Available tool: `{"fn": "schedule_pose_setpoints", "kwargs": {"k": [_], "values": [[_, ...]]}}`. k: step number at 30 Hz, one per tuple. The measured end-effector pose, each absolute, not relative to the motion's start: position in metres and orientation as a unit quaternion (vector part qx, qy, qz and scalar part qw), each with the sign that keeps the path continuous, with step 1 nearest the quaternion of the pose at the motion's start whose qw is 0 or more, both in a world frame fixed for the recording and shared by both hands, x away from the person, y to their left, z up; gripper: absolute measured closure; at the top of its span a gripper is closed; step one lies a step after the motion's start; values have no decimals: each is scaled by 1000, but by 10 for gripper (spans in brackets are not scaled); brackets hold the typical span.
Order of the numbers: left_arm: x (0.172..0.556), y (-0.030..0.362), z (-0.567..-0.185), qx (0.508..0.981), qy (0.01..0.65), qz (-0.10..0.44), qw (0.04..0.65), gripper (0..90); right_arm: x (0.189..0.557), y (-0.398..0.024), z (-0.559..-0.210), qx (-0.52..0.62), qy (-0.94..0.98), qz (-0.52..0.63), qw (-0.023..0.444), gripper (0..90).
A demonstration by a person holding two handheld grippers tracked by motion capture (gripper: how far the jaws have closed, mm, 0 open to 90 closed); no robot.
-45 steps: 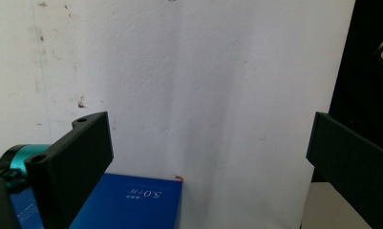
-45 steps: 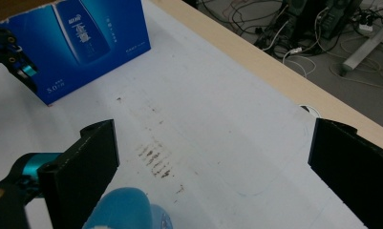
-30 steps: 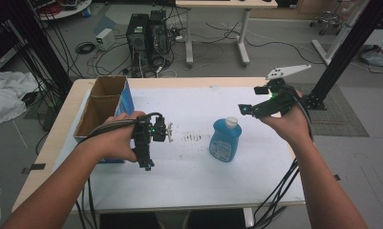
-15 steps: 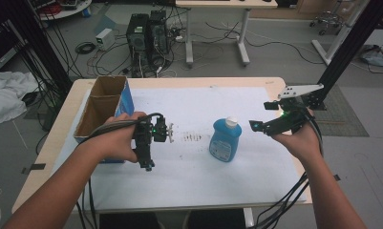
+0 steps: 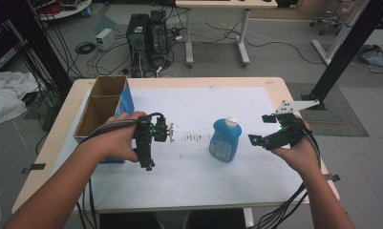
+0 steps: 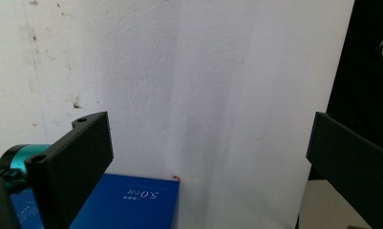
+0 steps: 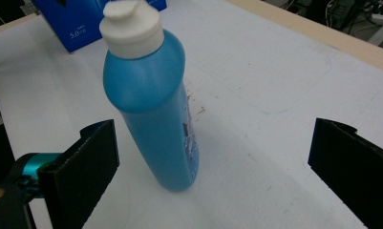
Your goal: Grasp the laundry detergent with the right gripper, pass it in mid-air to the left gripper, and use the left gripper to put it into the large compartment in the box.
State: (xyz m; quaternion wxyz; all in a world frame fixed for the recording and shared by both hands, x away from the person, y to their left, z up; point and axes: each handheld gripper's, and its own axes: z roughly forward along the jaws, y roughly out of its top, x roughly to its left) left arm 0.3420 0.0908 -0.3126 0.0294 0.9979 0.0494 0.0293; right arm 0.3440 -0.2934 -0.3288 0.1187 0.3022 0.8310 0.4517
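A blue bottle (image 5: 225,140) with a white flip cap stands upright on the white sheet, right of the table's middle. My right gripper (image 5: 260,129) is held just to its right, pointing at it with jaws wide apart. In the right gripper view the bottle (image 7: 153,109) stands between the open jaws of the right gripper (image 7: 213,152), close to the left one, with no contact. My left gripper (image 5: 150,143) hovers left of centre, beside the box. In the left gripper view the left gripper (image 6: 208,143) is open over bare sheet, with nothing between its jaws.
An open cardboard box with a blue side (image 5: 103,109) stands at the table's left edge; its blue face (image 6: 127,202) lies just below my left jaws and also appears behind the bottle (image 7: 79,19). Dark smudges (image 5: 193,137) mark the sheet between the grippers.
My right gripper has come down and toward the near edge, levelling out beside the bottle. The left gripper and the bottle have stayed put.
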Motion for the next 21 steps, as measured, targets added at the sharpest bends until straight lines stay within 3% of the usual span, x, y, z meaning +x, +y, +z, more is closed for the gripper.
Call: {"fn": "schedule_pose_setpoints", "kwargs": {"k": [21], "values": [[340,92,-311,998,49,33,28,18,341,-263,-370,284,848,439,90,23]]}}
